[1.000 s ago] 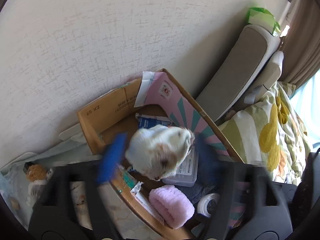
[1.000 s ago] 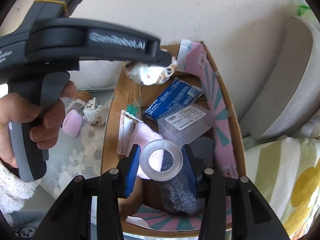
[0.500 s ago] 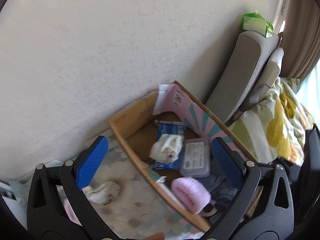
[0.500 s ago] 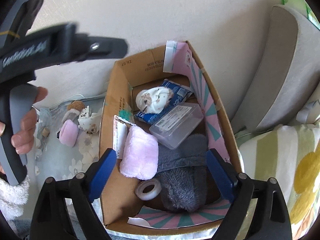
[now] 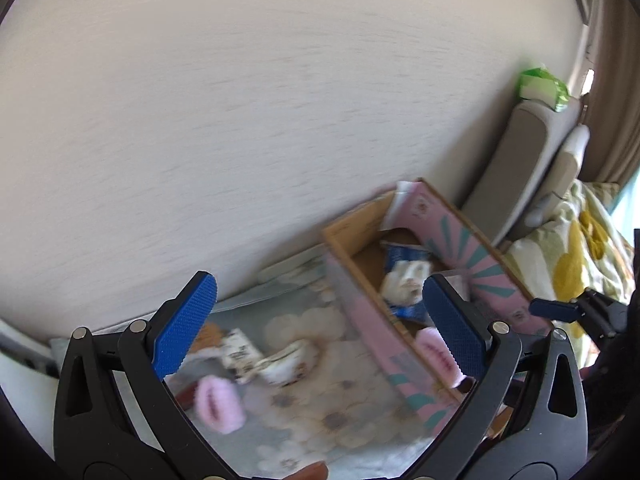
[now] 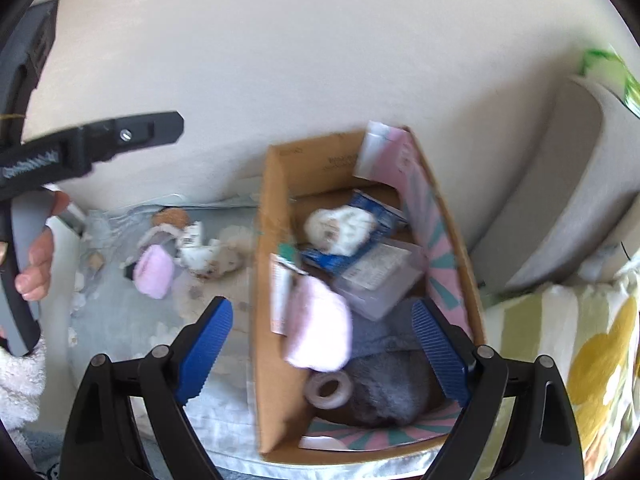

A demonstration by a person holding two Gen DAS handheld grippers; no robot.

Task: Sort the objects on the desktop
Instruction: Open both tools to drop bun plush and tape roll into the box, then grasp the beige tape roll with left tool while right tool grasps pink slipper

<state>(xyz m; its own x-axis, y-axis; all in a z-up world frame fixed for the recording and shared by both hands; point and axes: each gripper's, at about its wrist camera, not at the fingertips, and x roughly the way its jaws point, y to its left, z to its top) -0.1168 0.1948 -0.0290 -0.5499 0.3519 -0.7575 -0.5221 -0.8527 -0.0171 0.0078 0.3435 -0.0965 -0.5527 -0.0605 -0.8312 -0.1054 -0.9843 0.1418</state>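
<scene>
- Cardboard box [image 6: 276,288] with pink-and-teal patterned flaps stands against the pale wall [image 6: 320,60], on a floral cloth [image 5: 320,392] that covers the table.
- Inside the box, a white and brown plush toy [image 6: 340,230] lies on a blue packet [image 6: 376,210], at the end nearest the wall.
- Beside these sit a clear plastic case [image 6: 378,280], a pink fluffy roll [image 6: 316,326], a grey fuzzy cloth [image 6: 392,388] and a tape ring [image 6: 329,387] at the near end.
- Left gripper [image 5: 318,322] hangs over the cloth, its blue fingers [image 5: 186,324] spread wide with nothing between them.
- Right gripper [image 6: 322,354] hovers above the near end of the box, fingers [image 6: 206,354] likewise wide and holding nothing.
- Outside the box, on the cloth, lie a second pink fluffy roll [image 6: 153,272], a small white plush [image 6: 198,256] and a brown-topped item [image 6: 173,217], all blurred.
- A hand [image 6: 38,256] grips the left gripper's handle at the left edge of the right wrist view.
- Grey cushions [image 6: 560,184] and a yellow-flowered blanket [image 6: 580,360] lie to the right of the box.
</scene>
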